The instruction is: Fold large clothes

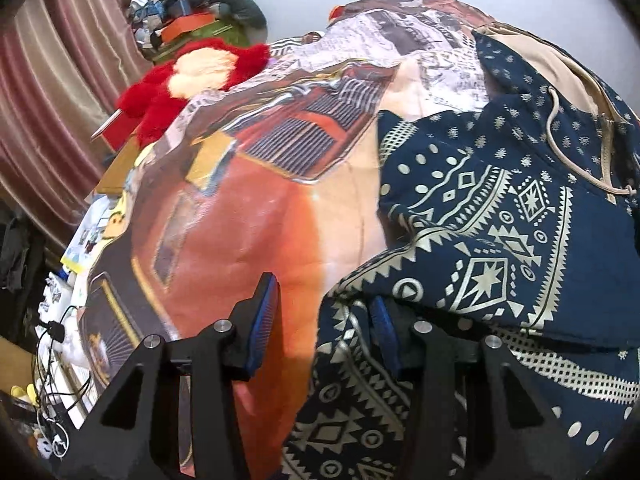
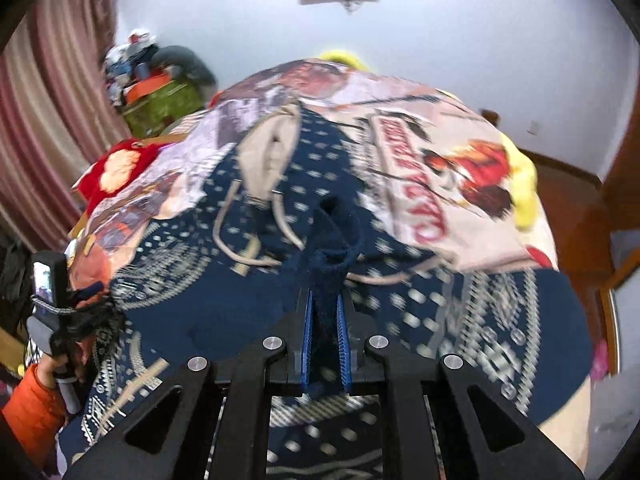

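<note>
A navy hoodie (image 1: 500, 216) with cream geometric print is lying spread across a bed, on top of a bedspread (image 1: 256, 184) printed with an orange vintage car and newsprint. Its beige-lined hood (image 2: 268, 152) and cream drawstrings (image 2: 240, 240) are pointing toward the far end of the bed.

The right tongs (image 2: 326, 312) are pinching a bunched fold of the hoodie's navy fabric between their blue pads (image 2: 307, 336), the cloth rising in a ridge just beyond the tips; this view is blurred.

The left tongs (image 1: 320, 308) are standing spread at the hoodie's near edge: one blue pad (image 1: 264, 320) is hanging over the bare bedspread, the other is partly hidden under the hem, and nothing is gripped between them. In the right wrist view, the left tongs' handle is sitting in a hand (image 2: 60, 364) with an orange sleeve at the bed's left side.

A red plush toy (image 1: 192, 76) is lying near the far left corner, beside a heap of clutter (image 1: 188, 16) and a striped pink curtain (image 1: 52, 92).
</note>
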`<state>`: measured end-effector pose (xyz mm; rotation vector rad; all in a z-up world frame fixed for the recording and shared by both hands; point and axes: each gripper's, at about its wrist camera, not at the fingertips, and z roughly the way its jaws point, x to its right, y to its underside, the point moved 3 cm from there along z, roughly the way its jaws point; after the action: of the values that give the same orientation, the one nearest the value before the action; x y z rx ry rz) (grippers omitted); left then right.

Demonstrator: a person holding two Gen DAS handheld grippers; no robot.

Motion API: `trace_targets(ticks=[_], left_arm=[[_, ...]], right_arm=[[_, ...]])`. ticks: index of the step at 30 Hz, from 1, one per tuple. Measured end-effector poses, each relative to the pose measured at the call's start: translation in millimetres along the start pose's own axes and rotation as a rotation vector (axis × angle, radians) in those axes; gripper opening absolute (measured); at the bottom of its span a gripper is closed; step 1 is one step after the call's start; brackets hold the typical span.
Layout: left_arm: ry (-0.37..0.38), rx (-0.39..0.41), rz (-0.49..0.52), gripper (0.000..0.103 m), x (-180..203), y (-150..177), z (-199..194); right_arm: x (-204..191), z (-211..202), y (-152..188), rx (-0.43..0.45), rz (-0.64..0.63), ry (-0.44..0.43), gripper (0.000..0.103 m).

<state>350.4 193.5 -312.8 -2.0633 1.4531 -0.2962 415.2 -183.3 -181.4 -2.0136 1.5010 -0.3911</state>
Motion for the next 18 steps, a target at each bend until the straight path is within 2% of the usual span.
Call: trace_targets(ticks=[7, 15, 18], left_arm=[[-0.022, -0.027, 0.035, 0.048, 0.6, 12.6, -3.7], [0.041, -0.102, 0.045, 0.048, -10.4, 20.4, -16.6], [0.061, -0.101, 0.045, 0.048, -13.9, 15.5, -32.9]], right_arm=[[51.4, 0.9, 29.9, -0.073, 0.097, 0.073, 0.009], [66.9, -14.9, 45.3, -0.128, 0.115, 0.054, 0.010], [71.9, -23.5, 46.5, -0.140, 0.145, 0.032, 0.010]])
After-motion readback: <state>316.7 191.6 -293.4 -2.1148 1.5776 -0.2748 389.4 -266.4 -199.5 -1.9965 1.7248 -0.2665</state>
